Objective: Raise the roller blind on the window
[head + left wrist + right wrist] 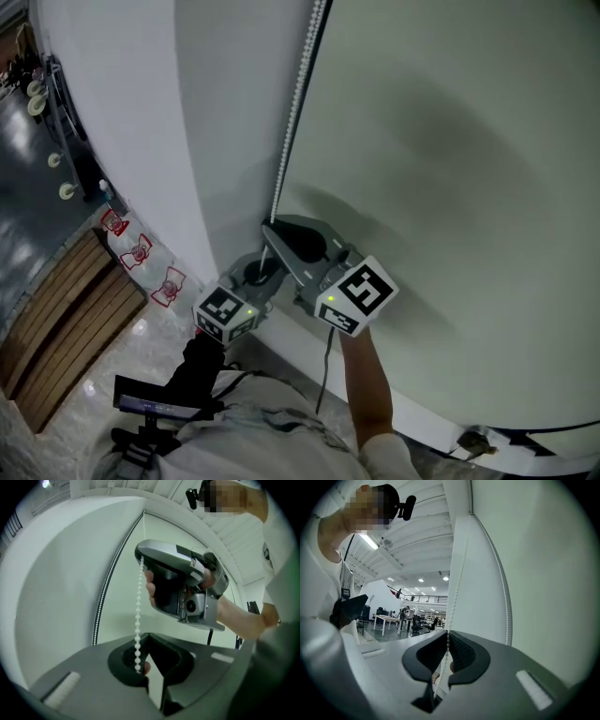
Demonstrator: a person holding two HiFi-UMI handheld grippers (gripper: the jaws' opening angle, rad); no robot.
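- The roller blind (450,169) is the biggest thing here, a pale sheet that fills the right of the head view and hangs low, so I judge most of the raising is yet to do.
- A white wall (187,112) stands to its left, and the control line runs down the seam between the two.
- My right gripper (272,228) is closed on that line, the higher of my two holds.
- My left gripper (255,274) sits just below it, jaws closed on the same strand.
- The bead chain (292,112) is what I have to work: it hangs straight down from above into both grippers. A second run of it shows nearer the blind in the gripper views.
- I expect the chain to be light and limp, with small smooth beads that could slide through the pads, though each bead gives a catch.
- I would take hold high on one strand, pads square across the beads, and pull steadily along its line. A jerk or sideways tug could snap it or jam it.
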